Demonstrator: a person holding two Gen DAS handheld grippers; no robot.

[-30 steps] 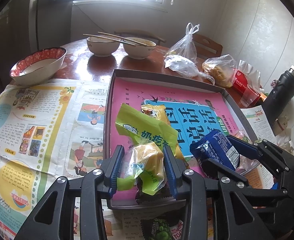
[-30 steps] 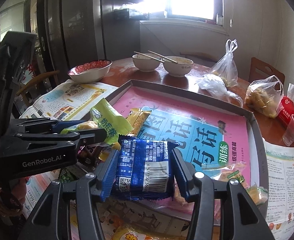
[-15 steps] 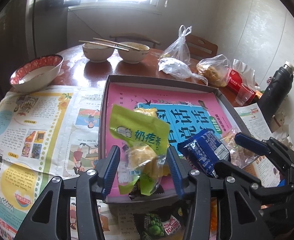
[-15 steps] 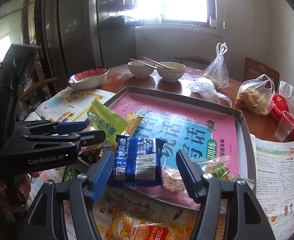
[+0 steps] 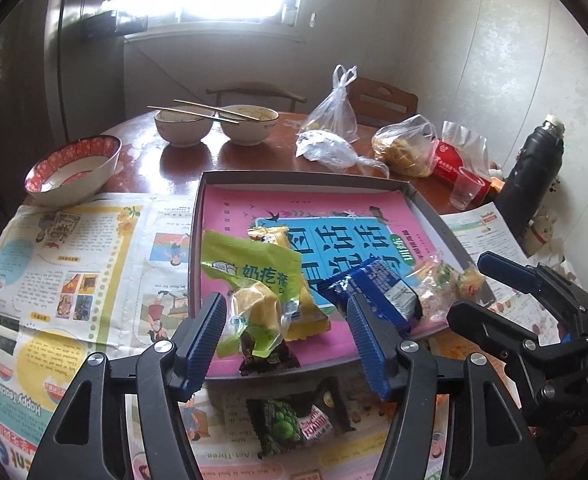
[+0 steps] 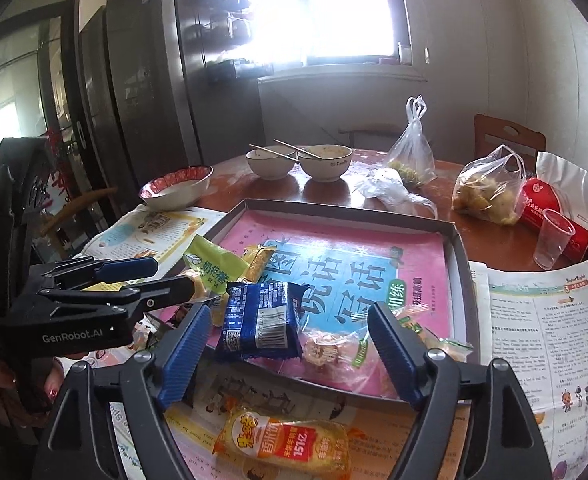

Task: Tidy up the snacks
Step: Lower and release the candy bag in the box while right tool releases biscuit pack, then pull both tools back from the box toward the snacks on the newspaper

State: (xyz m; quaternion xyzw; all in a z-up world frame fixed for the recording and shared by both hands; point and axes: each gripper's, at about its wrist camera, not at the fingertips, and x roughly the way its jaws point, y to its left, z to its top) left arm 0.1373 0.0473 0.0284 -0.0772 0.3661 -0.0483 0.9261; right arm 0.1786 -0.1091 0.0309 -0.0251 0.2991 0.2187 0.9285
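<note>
A grey tray [image 5: 294, 179] [image 6: 460, 264] lined with a pink book holds several snacks. My left gripper [image 5: 290, 336] is open, with a yellow cake pack [image 5: 256, 310] lying loose between its jaws beside a green packet [image 5: 254, 268]. My right gripper [image 6: 290, 348] is open; a blue biscuit pack [image 6: 260, 324] [image 5: 378, 294] lies in the tray between its jaws. Clear candy packs [image 6: 334, 354] lie beside it. A yellow-orange snack [image 6: 286, 446] lies on the newspaper below the right gripper. A green-black packet [image 5: 286, 426] lies in front of the tray.
Newspapers [image 5: 54, 264] [image 6: 542, 340] cover the round wooden table. A red-rimmed bowl [image 5: 74, 170], two bowls with chopsticks [image 5: 214, 128], plastic bags [image 5: 404, 148], a plastic cup [image 5: 466, 193] and a black flask [image 5: 534, 172] stand behind and right of the tray.
Both grippers opened and drew back. The left let go of the yellow cake pack, the right let go of the blue biscuit pack; both packs now rest in the tray.
</note>
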